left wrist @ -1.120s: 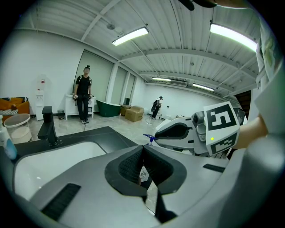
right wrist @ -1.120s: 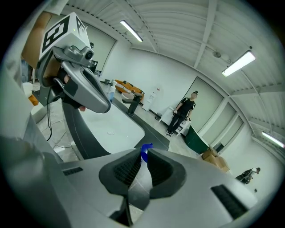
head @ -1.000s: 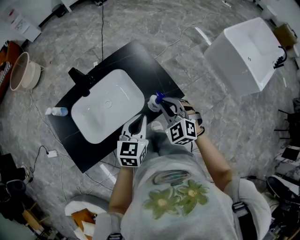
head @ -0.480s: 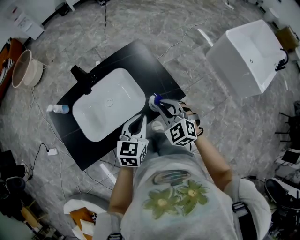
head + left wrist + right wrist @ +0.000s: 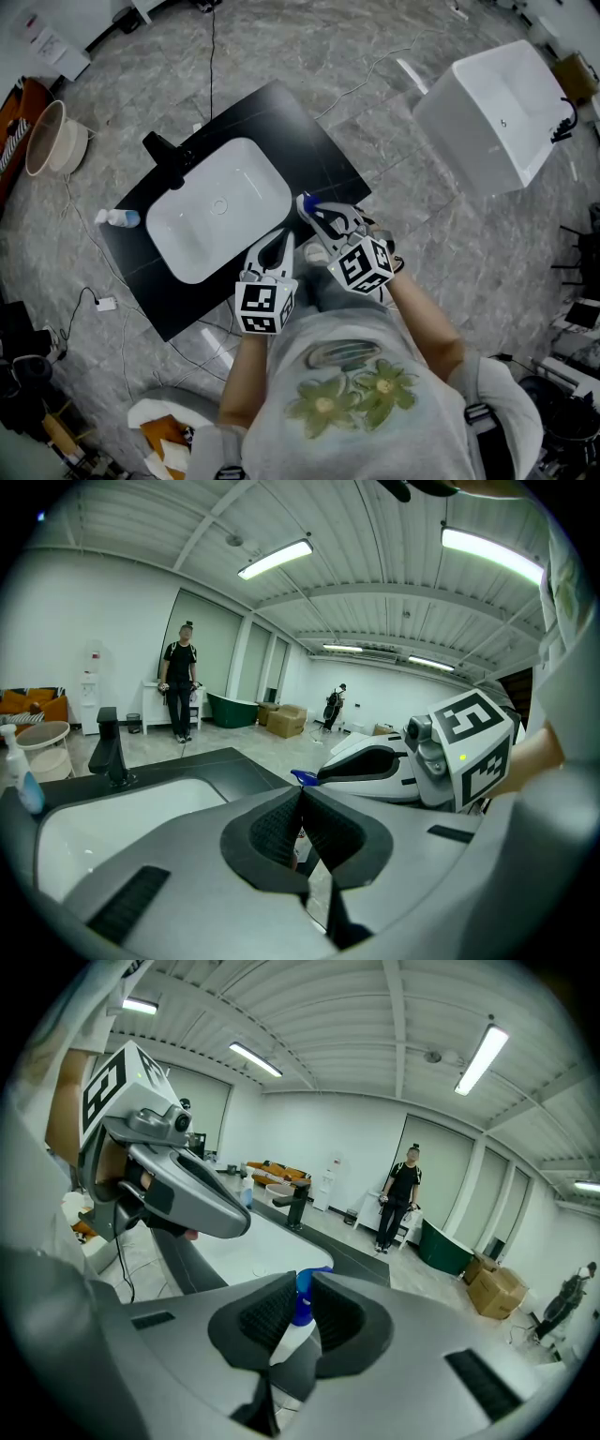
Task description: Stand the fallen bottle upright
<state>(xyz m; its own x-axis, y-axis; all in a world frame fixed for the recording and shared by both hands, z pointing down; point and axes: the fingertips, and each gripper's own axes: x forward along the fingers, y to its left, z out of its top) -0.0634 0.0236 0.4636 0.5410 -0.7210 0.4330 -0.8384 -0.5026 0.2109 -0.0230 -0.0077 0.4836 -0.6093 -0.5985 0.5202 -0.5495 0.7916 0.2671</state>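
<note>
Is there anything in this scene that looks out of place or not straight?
Yes, the bottle. It does not stand on the counter: the right gripper is shut on its blue cap, and its white body slants down to the left in the right gripper view. Nothing looks spilled.

Head cam's up high, staring almost straight down on the black rectangular countertop [image 5: 314, 155] and its white rounded sink [image 5: 217, 214]. Each gripper cam rides low behind its own jaws, facing across that same sink and black faucet [image 5: 110, 752], shared by all three.
</note>
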